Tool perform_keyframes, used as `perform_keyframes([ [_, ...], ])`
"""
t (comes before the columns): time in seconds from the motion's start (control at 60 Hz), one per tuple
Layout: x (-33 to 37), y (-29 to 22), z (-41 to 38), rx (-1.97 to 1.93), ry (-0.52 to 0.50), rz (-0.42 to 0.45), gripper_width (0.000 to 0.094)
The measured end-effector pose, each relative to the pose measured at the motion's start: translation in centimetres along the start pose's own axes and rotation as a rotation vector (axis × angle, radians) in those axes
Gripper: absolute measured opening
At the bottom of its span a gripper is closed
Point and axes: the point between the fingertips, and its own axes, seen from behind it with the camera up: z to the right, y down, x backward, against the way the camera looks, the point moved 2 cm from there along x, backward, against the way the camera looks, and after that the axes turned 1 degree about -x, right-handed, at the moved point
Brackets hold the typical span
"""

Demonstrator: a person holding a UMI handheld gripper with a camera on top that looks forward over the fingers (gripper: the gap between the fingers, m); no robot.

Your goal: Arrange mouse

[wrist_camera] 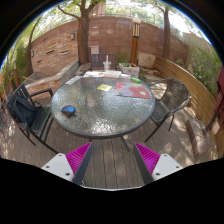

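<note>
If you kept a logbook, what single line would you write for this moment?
stage: approach | gripper: open, empty, short of round glass table | mouse: on table, untouched | also on table: yellow item, colourful mat

Round table [105,112]: glossy glass top. Deck [108,165]: matt weathered wood planks. Chairs [30,110]: dark metal frames. Wall [55,48]: rough brick. Gripper [108,160] pads: matt pink.

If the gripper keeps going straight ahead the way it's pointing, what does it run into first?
Probably the near rim of the round glass table, though depth is hard to judge. The gripper is open, with only deck boards ahead of it. The mouse sits off that line.
</note>
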Motion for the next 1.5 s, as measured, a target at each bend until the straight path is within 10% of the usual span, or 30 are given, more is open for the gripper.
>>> perform_keyframes([
  [0.233,-9.0,-2.4,-11.5,0.062,-0.127,0.011,0.0844],
  [0.867,-27.9,-11.5,-21.4,0.129,-0.069,0.042,0.0845],
  [1.067,-30.4,-12.6,-22.8,0.120,-0.132,0.009,0.0528],
  [1.333,-29.8,-13.0,-23.4,0.149,-0.184,0.001,0.0375],
  [1.5,-25.3,-21.4,-23.9,0.114,-0.279,0.148,0.0375],
])
